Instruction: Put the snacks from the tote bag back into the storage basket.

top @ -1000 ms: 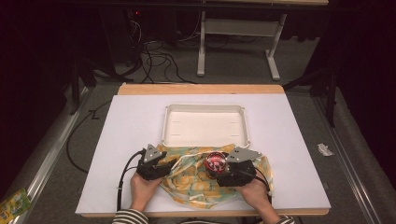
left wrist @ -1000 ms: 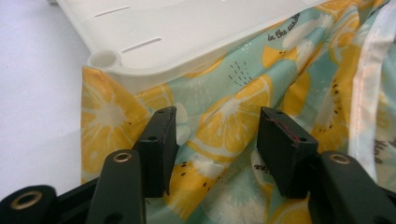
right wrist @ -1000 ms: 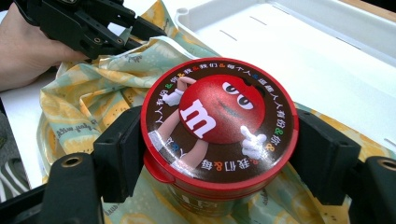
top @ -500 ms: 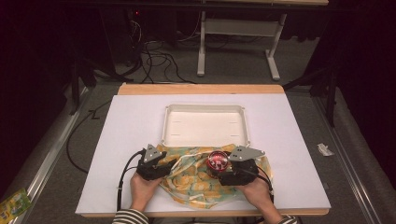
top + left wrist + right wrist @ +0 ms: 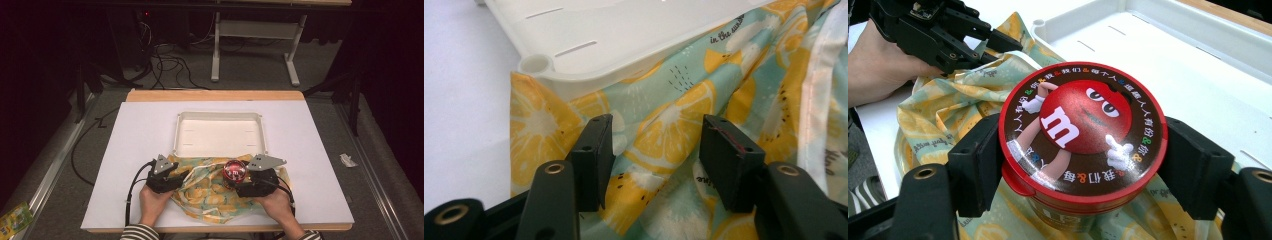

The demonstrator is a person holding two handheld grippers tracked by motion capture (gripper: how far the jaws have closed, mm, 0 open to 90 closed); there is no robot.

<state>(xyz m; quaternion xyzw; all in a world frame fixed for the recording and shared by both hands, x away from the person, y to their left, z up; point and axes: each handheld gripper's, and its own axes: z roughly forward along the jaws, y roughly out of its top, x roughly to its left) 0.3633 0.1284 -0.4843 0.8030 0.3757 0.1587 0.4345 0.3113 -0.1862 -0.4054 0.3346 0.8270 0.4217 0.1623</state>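
Fingers of the right gripper (image 5: pixel 1083 165) are clamped on the sides of a round red tin (image 5: pixel 1083 132), one on each side. The tin sits upright on a fruit-print cloth (image 5: pixel 210 187) near the front of the table (image 5: pixel 130 145). Just behind the cloth is a white tray (image 5: pixel 220 117), and the cloth's far edge touches it.

The left gripper (image 5: pixel 654 150) rests over the cloth's left part. Its fingers are apart, with cloth lying between them, but they don't pinch it.

So the grab on the tin looks done. I think what's left is to lift the tin and move it, maybe into the tray, which has nothing in it yet. The cloth is bunched up and not yet handled.
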